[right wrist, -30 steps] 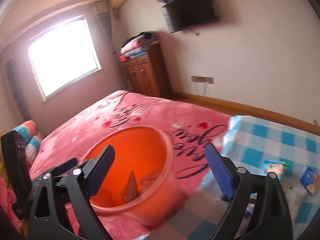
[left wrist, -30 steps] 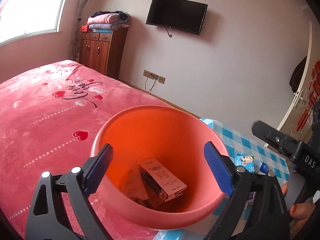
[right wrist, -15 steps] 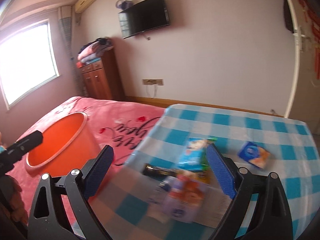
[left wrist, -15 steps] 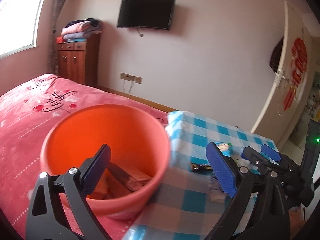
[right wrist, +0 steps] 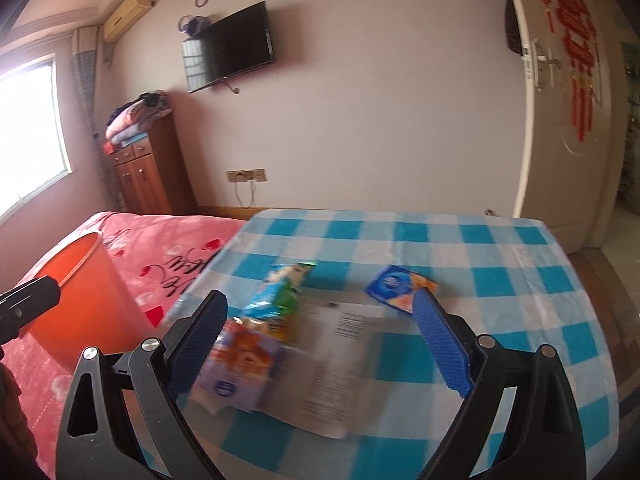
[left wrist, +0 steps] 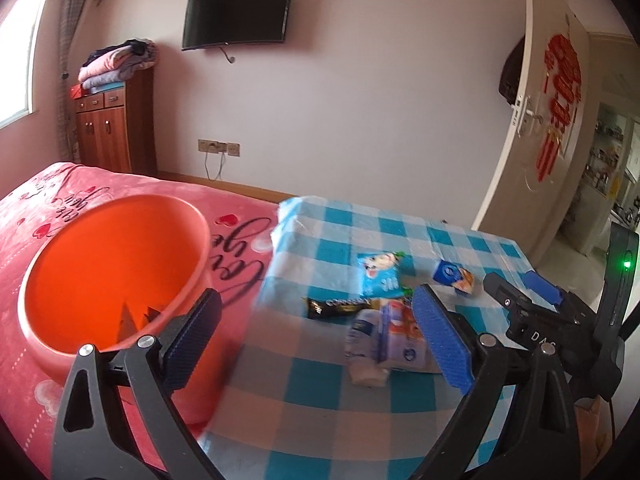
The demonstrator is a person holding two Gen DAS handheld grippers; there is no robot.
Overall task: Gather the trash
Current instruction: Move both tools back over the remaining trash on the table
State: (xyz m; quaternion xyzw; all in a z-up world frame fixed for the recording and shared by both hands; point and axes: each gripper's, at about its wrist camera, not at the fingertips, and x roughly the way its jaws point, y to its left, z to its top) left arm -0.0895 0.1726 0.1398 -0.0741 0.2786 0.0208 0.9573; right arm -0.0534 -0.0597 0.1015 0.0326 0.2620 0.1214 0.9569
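The left tongs (left wrist: 316, 340) are released, with the blue pads wide apart and nothing between them. They hang over the border between the round orange plastic bucket (left wrist: 108, 272) and the desk with a blue and white checked cloth (left wrist: 360, 412). The bucket stands on the pink bed cover with hearts (left wrist: 36, 208), just beside the desk, and some cardboard pieces lie in its bottom.

The right tongs (right wrist: 320, 344) are also released and empty, above the trash on the desk. There lie a blurred purple and white packet (right wrist: 240, 372), a blue and green snack bag (right wrist: 276, 292), a small blue and orange packet (right wrist: 396, 286), a printed sheet of paper (right wrist: 340, 364) and a dark brown bar wrapper (left wrist: 340, 306).
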